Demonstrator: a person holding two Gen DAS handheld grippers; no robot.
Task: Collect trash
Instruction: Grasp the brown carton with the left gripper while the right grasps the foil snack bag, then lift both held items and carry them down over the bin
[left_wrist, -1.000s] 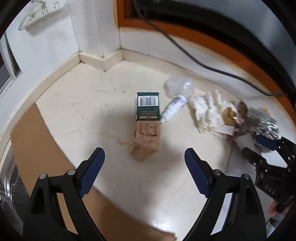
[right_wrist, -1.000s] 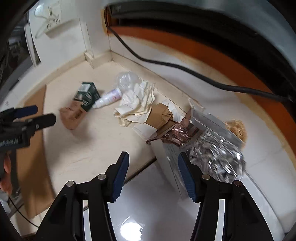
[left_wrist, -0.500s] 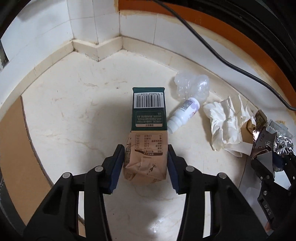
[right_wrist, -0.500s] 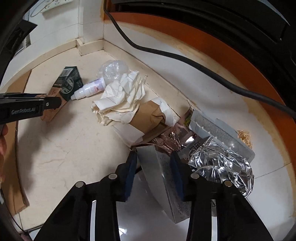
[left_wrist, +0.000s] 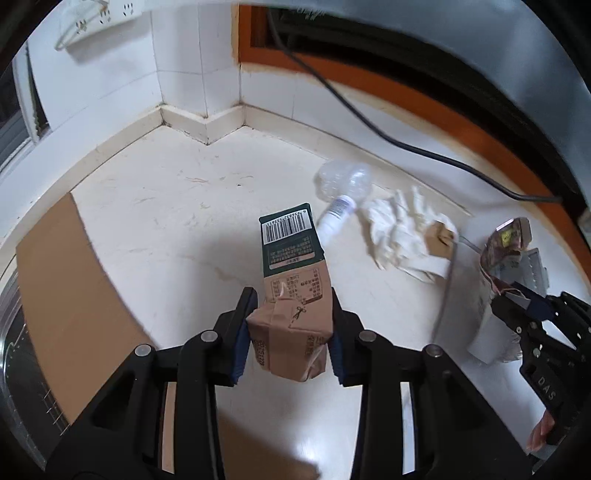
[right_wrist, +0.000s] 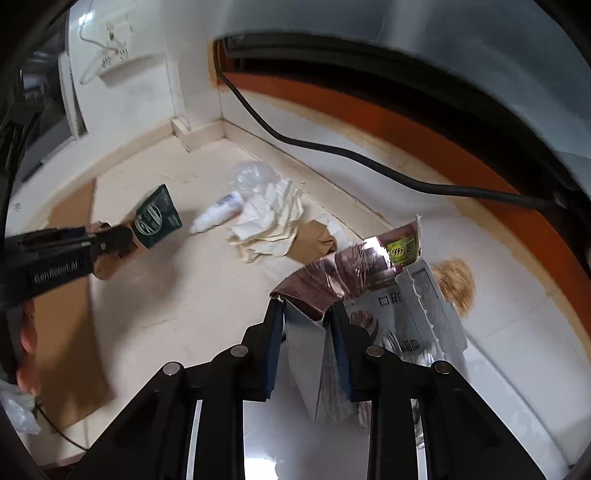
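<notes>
A crumpled brown-and-green carton hangs tilted above the cream floor, its brown end squeezed between my left gripper's pads, whose jaws are still closing. The right wrist view shows that carton off to the left, in the left gripper. My right gripper is also closing, its pads pressing on the grey flap of a torn foil-lined package. From the left wrist, that package and the right gripper sit at the right edge.
On the floor lie a small white bottle, crumpled clear plastic, crumpled white paper and brown paper. A black cable runs along the wall. A cardboard sheet lies at left, a tan fibrous clump at right.
Both grippers went from wide open to closed on trash: the left on the carton, the right on the foil package. Both pieces have since come up off the floor.
</notes>
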